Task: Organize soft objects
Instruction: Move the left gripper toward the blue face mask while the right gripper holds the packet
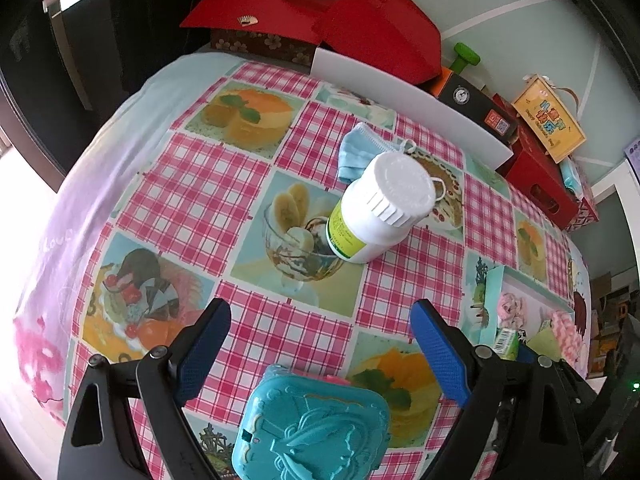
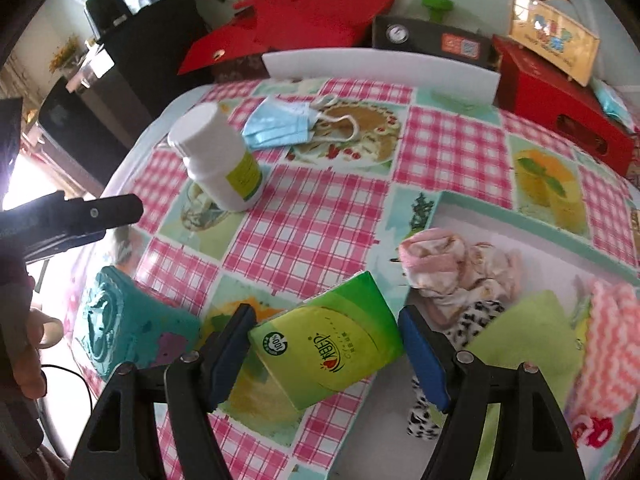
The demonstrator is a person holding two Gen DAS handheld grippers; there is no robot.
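Note:
My right gripper [image 2: 326, 344] is shut on a green tissue pack [image 2: 332, 336], held tilted above the table at the near left corner of a shallow mint-rimmed box [image 2: 532, 220]. The box holds a pink sock bundle [image 2: 448, 264], a black-and-white cloth [image 2: 476, 316], a green pack [image 2: 528, 336] and a pink-striped cloth [image 2: 608, 344]. A blue face mask [image 2: 280, 124] lies at the far side of the table, behind a white pill bottle [image 2: 220, 156]. My left gripper [image 1: 320, 336] is open and empty above a teal plastic case [image 1: 312, 428]. The mask [image 1: 360, 152] also shows behind the bottle [image 1: 380, 208] in the left wrist view.
The table has a pink checked cloth [image 2: 320, 216] with dessert pictures. A white board [image 2: 380, 64] stands at the far edge, with red boxes [image 2: 312, 12], a black box [image 2: 432, 36] and a yellow sign [image 2: 556, 36] behind it. The left gripper's finger [image 2: 100, 208] shows at the left.

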